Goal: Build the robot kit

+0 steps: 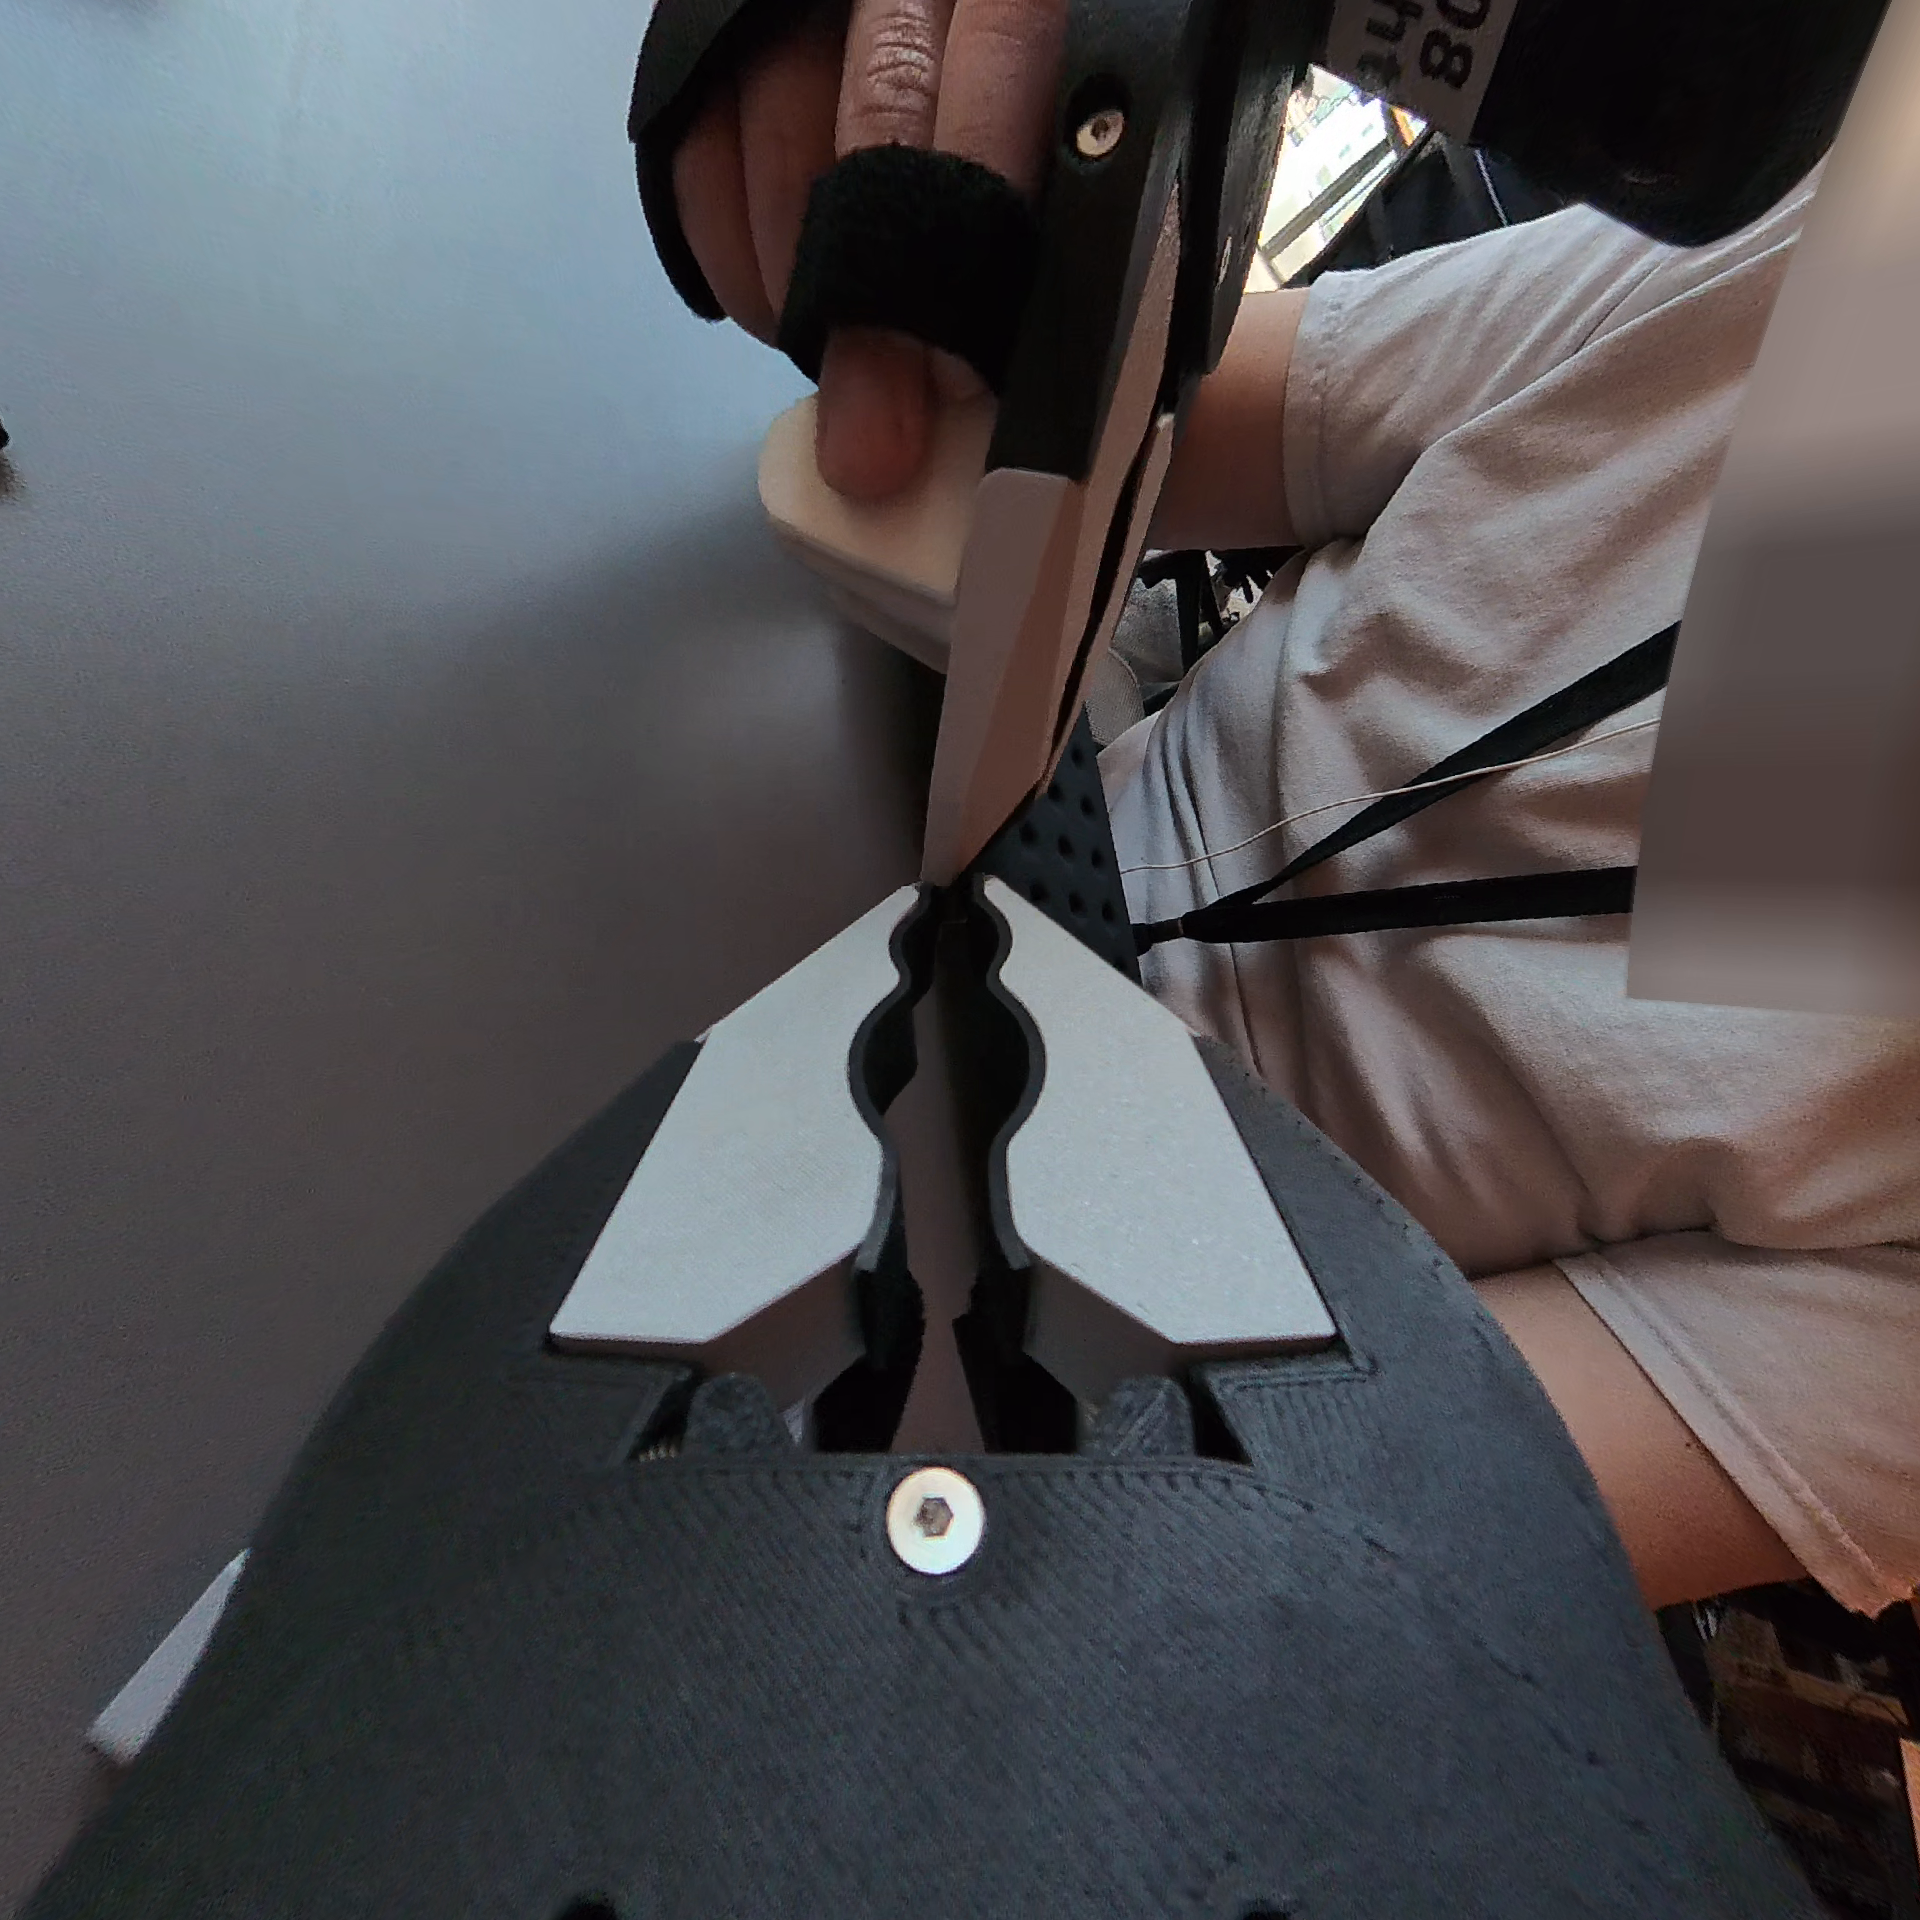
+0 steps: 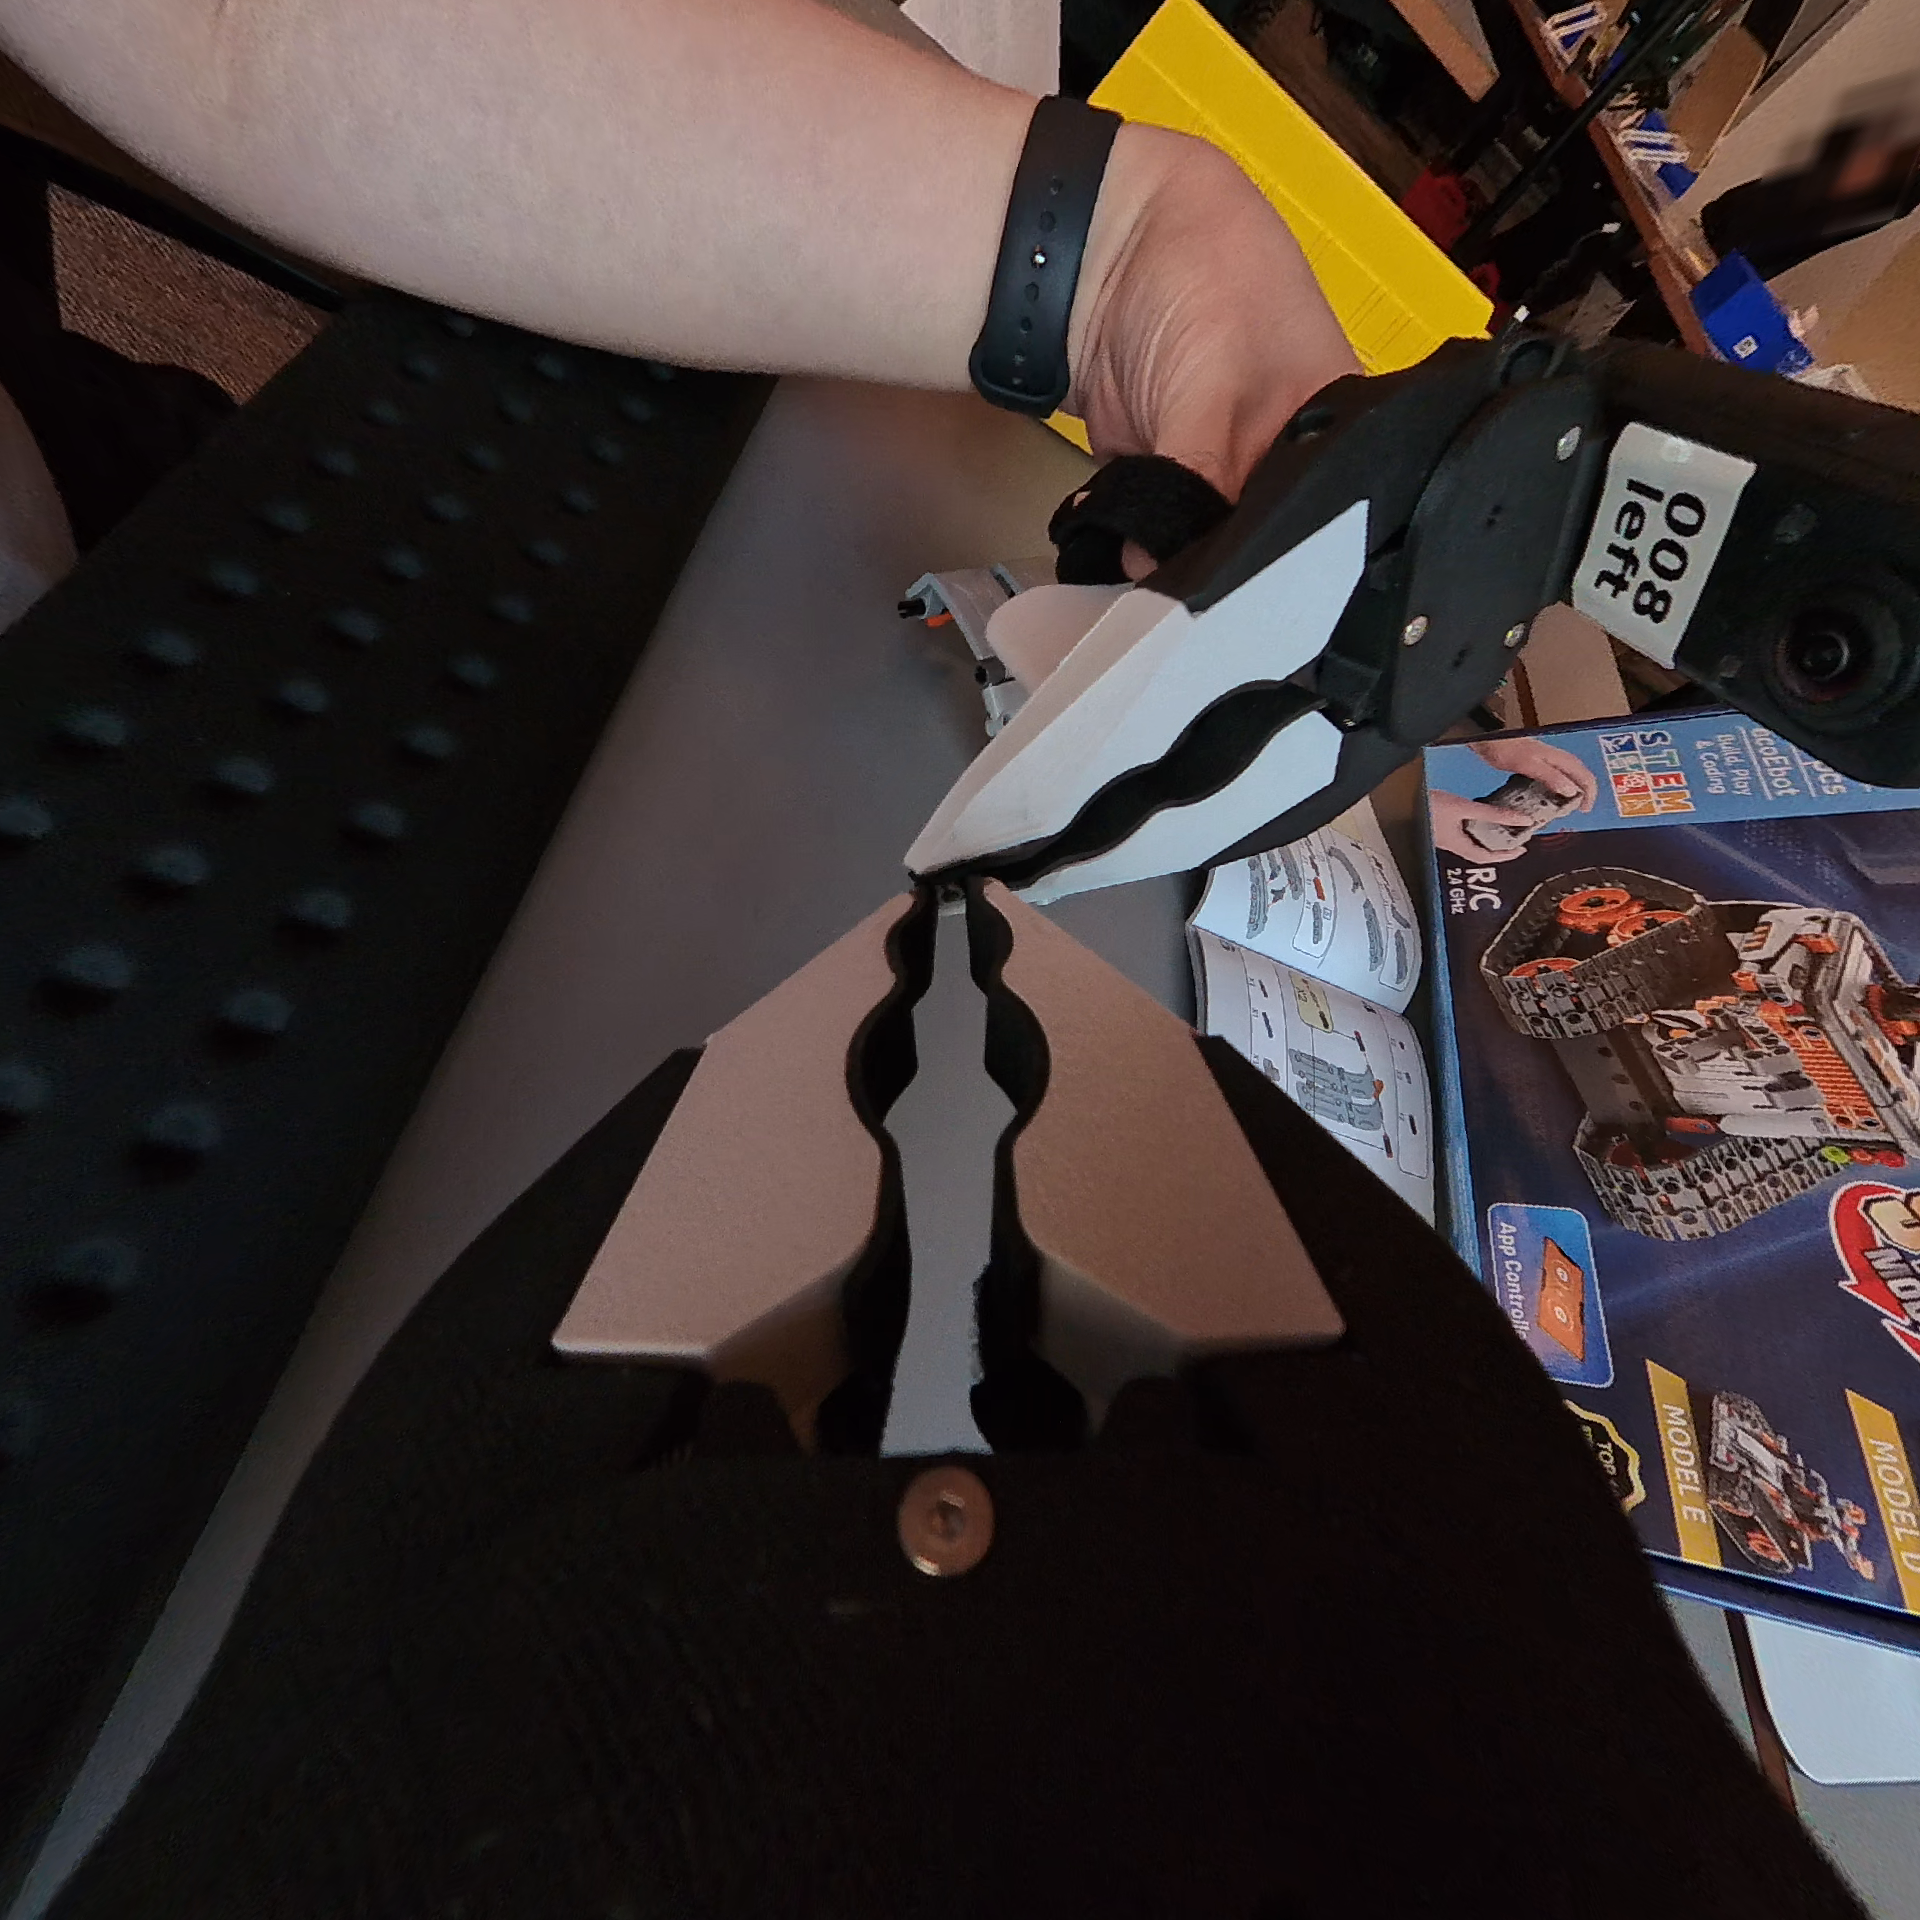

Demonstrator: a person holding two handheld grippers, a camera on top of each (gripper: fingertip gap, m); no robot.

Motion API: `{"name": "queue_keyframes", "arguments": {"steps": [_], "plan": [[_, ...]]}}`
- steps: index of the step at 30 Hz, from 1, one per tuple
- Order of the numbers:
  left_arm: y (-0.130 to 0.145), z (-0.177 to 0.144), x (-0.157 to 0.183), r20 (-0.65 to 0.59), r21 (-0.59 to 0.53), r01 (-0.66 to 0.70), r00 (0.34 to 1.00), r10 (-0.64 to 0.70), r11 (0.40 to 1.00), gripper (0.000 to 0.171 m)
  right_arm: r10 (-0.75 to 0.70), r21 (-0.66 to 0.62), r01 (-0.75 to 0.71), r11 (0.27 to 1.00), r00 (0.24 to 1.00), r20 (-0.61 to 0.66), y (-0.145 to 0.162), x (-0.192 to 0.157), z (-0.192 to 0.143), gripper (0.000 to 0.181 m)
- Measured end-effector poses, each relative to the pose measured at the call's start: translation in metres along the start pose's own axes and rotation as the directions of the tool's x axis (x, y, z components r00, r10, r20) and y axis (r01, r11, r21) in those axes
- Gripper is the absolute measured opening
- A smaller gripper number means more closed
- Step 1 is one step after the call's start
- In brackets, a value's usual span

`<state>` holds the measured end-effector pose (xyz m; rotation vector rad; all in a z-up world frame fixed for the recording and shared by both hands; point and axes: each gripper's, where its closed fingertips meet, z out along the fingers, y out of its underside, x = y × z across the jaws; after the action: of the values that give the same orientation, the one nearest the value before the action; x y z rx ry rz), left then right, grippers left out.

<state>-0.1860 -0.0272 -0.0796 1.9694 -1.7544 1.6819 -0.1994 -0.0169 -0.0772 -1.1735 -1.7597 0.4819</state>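
Left hand-held gripper [image 1: 951, 894]: tips drawn together, pinching a tiny dark piece, too small to identify. Right hand-held gripper [image 1: 961, 868] meets it tip to tip from above, likewise narrowed. Grey surface [image 1: 364, 727] behind. Person's pale shirt [image 1: 1455, 831] at right.

Tiny dark piece [image 2: 948, 891]: up in the air, too small to see well.
Left gray-fingered gripper [image 1: 951, 896]: tips pinch it.
Right gray-fingered gripper [image 2: 948, 902]: tips pinch it too.

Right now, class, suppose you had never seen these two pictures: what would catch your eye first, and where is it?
The two grippers meeting tip to tip above the grey table: the left gripper and the right gripper, both with jaws nearly closed on something tiny and dark. Next, the colourful toy box at right, with an open instruction booklet beside it.
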Motion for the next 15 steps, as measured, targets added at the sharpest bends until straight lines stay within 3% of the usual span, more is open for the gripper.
{"name": "queue_keyframes", "arguments": {"steps": [5, 9, 13, 15], "plan": [[-0.006, -0.005, -0.003, 0.013, 0.041, 0.019, 1.0, -0.019, 0.999, 0.005, 0.022, 0.003, -0.022, 1.0, 0.999, -0.026, 0.002, 0.006, -0.001, 0.004], [-0.029, -0.026, -0.007, 0.069, 0.193, -0.021, 0.998, 0.007, 0.981, 0.013, 0.066, 0.007, -0.066, 0.998, 0.987, -0.143, 0.009, 0.031, -0.013, 0.004], [-0.07, -0.06, -0.007, 0.234, 0.418, -0.219, 0.964, 0.128, 0.882, 0.006, 0.22, 0.1, -0.201, 0.974, 0.946, -0.239, 0.015, 0.062, -0.034, 0.004], [-0.082, -0.066, 0.003, 0.3, 0.458, -0.355, 0.925, 0.234, 0.815, 0.007, 0.309, 0.16, -0.276, 0.948, 0.916, -0.254, 0.019, 0.074, -0.045, 0.004]]}}
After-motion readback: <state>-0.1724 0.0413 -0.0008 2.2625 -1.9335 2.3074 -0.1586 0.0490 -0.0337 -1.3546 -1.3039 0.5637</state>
